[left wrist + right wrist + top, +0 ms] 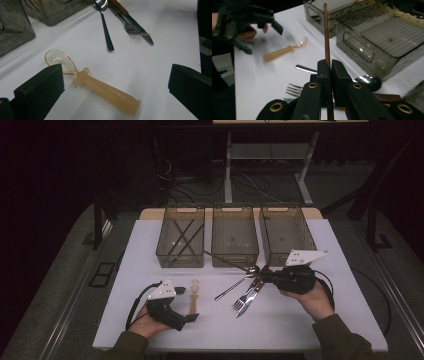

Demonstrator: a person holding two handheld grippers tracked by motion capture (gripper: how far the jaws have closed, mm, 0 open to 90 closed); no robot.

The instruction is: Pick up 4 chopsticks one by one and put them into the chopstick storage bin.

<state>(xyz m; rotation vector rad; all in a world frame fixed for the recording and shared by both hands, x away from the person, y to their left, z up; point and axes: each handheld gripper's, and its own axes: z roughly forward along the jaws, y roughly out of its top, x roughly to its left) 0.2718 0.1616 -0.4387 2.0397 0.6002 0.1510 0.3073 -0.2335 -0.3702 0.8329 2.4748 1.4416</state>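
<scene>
Chopstick (326,37) is being pinched in right gripper (331,72), pointing far-left; left gripper (115,82) is hovering spread over amber spoon (100,87).

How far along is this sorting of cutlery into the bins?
Early on. The left bin already holds two dark chopsticks. The right gripper is clamped on another chopstick. The left gripper is open around the amber spoon. The metal spoon, fork and knife lie on the table.
</scene>
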